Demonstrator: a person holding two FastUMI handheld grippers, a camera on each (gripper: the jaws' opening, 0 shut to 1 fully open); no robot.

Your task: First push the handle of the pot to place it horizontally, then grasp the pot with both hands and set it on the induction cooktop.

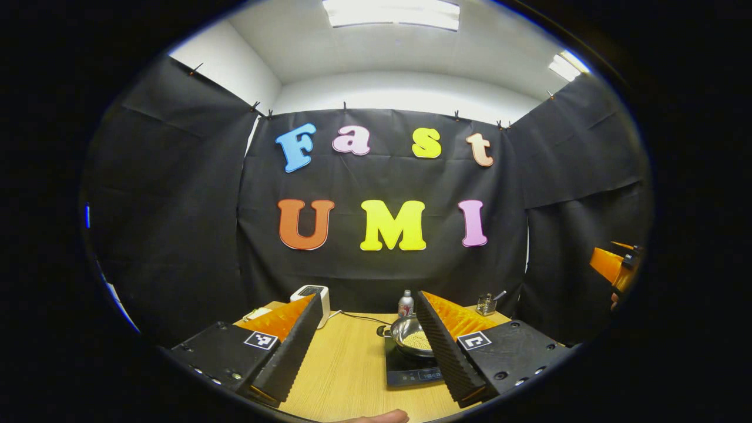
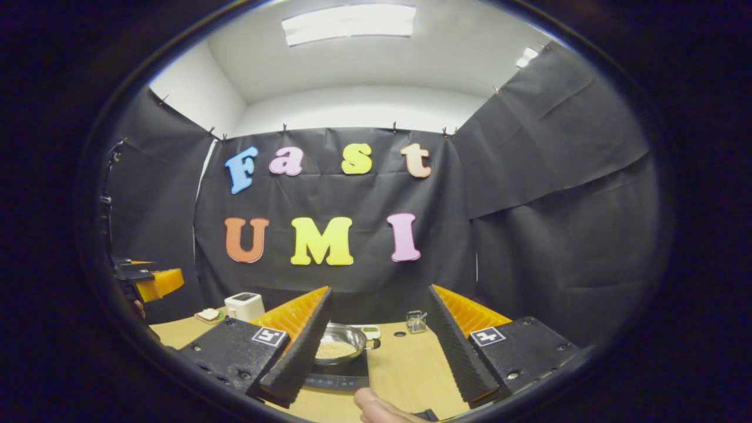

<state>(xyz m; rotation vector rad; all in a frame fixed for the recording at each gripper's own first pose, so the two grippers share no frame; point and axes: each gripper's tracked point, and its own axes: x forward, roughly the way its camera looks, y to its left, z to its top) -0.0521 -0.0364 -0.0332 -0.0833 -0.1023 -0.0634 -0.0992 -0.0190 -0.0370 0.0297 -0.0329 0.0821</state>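
Two grippers level above table [image 1: 352,364], both released, fingers spread; pot [image 1: 414,336] sits on induction cooktop [image 1: 411,367].

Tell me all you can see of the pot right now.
The pot is a shallow, round, shiny metal pan, upright on the black induction cooktop on the wooden table. Pale grainy contents cover its bottom. A small dark stub handle sticks out sideways at its rim. No gripper touches it; both sets of fingers are apart, well short of it.

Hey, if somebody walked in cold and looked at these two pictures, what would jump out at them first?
Probably the steel pot with pale grains inside, sitting on the black induction cooktop on the wooden table. Next, each view's own open orange-and-black claw, left and right, framing the table from below.
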